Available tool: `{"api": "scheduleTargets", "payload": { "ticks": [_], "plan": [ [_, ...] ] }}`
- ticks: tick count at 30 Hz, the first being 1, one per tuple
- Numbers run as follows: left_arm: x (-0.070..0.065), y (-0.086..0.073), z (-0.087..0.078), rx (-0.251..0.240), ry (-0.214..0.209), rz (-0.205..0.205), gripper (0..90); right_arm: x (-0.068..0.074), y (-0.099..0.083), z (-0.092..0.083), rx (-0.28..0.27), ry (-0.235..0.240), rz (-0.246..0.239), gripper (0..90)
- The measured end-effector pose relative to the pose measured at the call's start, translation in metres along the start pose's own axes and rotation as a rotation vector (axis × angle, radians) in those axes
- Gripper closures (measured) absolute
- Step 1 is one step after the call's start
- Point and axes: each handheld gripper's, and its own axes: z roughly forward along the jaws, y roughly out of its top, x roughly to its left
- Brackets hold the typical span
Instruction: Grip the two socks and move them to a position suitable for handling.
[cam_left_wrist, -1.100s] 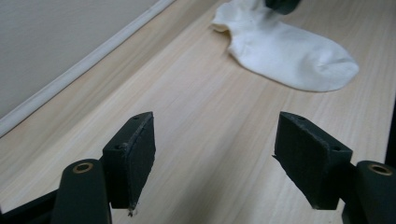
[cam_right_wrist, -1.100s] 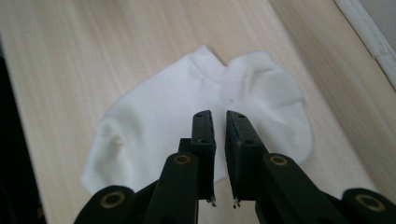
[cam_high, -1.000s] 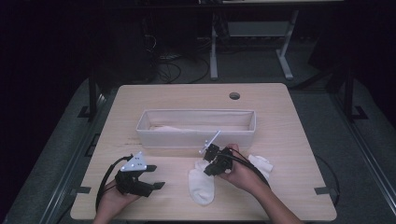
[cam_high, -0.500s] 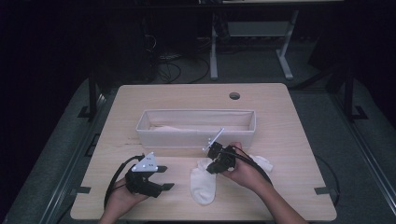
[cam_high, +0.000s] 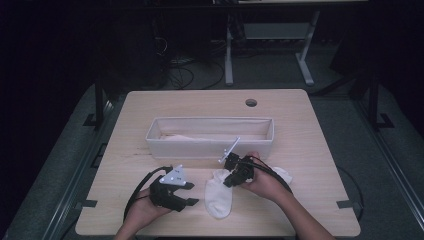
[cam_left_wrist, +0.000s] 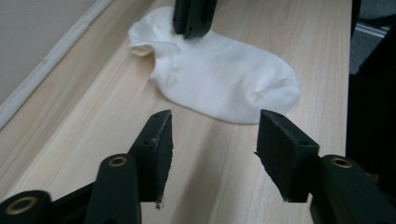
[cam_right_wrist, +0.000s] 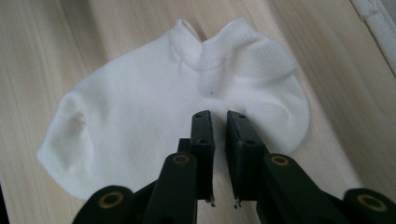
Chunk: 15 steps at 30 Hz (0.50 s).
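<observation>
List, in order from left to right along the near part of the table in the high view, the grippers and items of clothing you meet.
Left gripper → white sock lying flat → right gripper → second white sock, partly hidden behind the right hand.

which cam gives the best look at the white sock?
Right gripper view: the white sock shows whole, ribbed cuff included, with the right claw nearly closed over it. Left gripper view shows it farther off, toe end nearest. High view shows it small between both hands.
</observation>
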Motion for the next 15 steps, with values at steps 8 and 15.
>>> {"api": "scheduleTargets", "payload": {
  "ticks": [8,15],
  "plan": [
    [-0.008,0.016,0.020,0.033,-0.061,0.077,71.4,0.002,0.016,-0.003,-0.038,-0.002,-0.021,80.7],
    [-0.014,0.024,0.042,0.074,-0.107,0.106,75.2,-0.009,0.018,0.005,-0.035,0.015,0.011,80.8]
  ]
}}
